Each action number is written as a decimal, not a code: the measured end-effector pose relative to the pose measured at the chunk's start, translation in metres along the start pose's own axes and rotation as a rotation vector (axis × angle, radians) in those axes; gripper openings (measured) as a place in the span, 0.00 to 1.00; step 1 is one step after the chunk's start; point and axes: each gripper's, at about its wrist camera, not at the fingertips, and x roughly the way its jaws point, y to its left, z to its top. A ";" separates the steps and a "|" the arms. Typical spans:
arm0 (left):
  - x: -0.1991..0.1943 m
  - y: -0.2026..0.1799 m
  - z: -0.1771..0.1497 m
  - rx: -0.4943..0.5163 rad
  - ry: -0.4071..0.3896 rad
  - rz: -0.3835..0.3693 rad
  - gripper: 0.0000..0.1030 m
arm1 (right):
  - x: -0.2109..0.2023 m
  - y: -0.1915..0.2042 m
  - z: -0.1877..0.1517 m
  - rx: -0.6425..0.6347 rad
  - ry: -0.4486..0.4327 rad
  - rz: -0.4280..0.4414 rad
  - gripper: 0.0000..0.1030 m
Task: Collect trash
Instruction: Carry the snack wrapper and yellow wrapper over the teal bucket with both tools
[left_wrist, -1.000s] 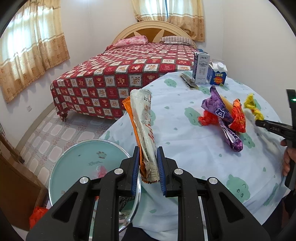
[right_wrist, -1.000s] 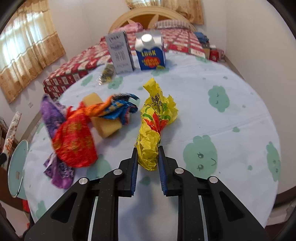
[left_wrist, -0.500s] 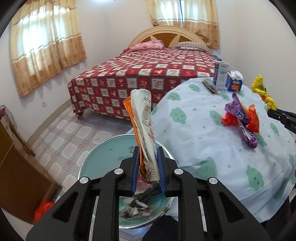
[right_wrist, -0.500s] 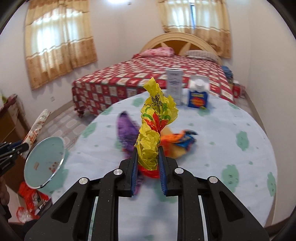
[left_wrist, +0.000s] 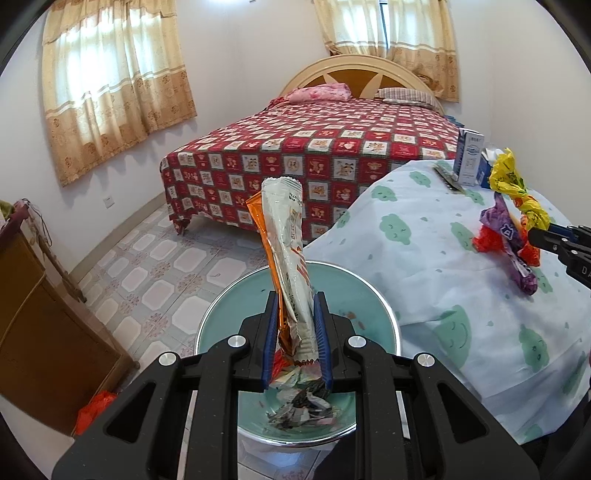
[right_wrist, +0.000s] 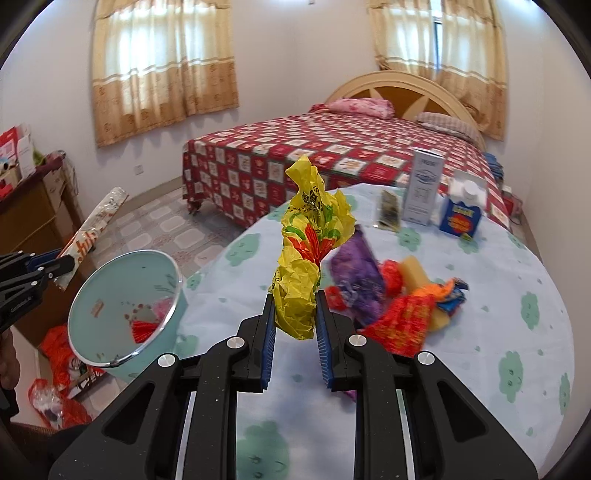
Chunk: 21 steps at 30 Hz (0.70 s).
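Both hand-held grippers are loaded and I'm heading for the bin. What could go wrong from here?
1. The long white-and-orange wrapper is pinched only near its bottom end by the left hand-held gripper; released tilted, it may catch the teal bin rim and fall outside.
2. The yellow wrapper in the right hand-held gripper hangs over the table, short of the bin; an early release misses.

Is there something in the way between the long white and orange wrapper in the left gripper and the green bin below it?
Nothing visible. The left gripper holds the wrapper right above the open bin, whose mouth has no lid; only loose trash lies at its bottom.
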 end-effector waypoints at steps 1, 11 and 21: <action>0.001 0.001 0.000 -0.003 0.002 0.003 0.19 | 0.002 0.006 0.001 -0.010 0.002 0.010 0.20; 0.004 0.019 -0.007 -0.034 0.014 0.032 0.19 | 0.012 0.041 0.004 -0.075 0.009 0.064 0.20; 0.008 0.032 -0.011 -0.054 0.024 0.052 0.19 | 0.025 0.066 0.007 -0.129 0.021 0.098 0.20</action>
